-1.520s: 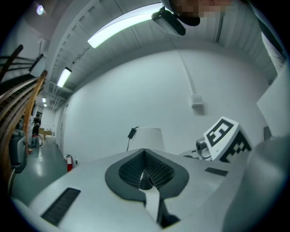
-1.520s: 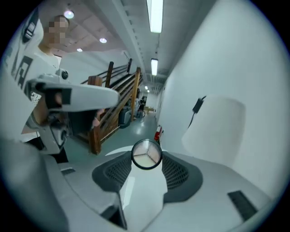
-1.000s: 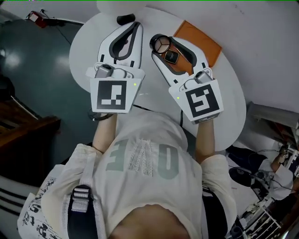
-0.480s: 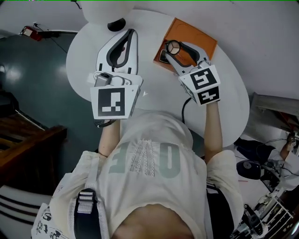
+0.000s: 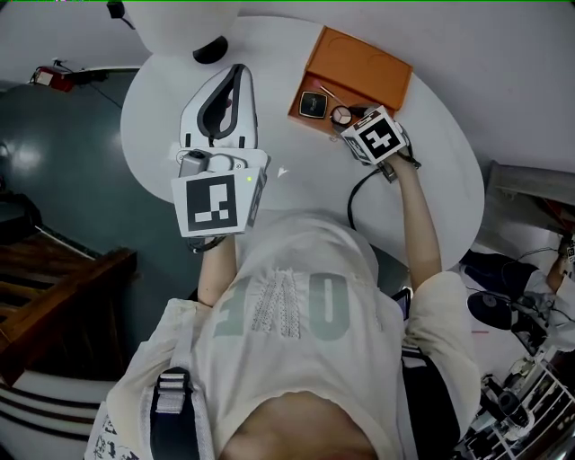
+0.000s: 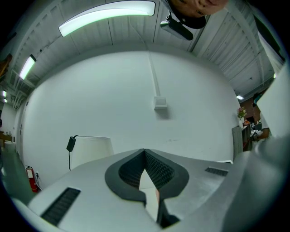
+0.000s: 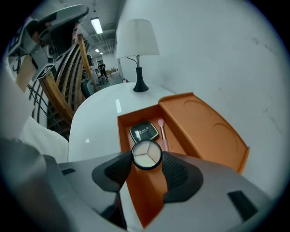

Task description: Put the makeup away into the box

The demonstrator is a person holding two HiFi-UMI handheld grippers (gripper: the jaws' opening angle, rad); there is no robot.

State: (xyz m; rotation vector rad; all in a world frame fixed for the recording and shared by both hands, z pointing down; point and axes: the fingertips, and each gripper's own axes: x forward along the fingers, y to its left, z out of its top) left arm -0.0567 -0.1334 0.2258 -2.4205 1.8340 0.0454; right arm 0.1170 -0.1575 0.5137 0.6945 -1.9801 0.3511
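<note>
The orange box point(image 5: 302, 84) lies open on the white round table point(image 5: 440, 180), its lid point(image 5: 364, 65) folded back to the right. Inside are a black square compact point(image 5: 312, 103) and a pink brush point(image 7: 161, 132). My right gripper point(image 5: 344, 118) points steeply down over the box's near end, shut on a round compact point(image 7: 146, 154) with a three-part pale palette. In the right gripper view the box point(image 7: 145, 190) shows directly beneath the held compact. My left gripper point(image 5: 235, 74) is held level over the table's left side; its jaws meet at the tips with nothing between them.
A lamp with a white shade point(image 5: 184, 22) and black base point(image 5: 210, 49) stands at the table's far left, also seen as the lamp point(image 7: 136, 43) beyond the box. A black cable point(image 5: 353, 203) runs along the near table edge. A wooden stair rail point(image 5: 63, 287) is at the left.
My right gripper has swung down and away from me with the round compact, from above the table to just over the box. The left gripper has barely shifted.
</note>
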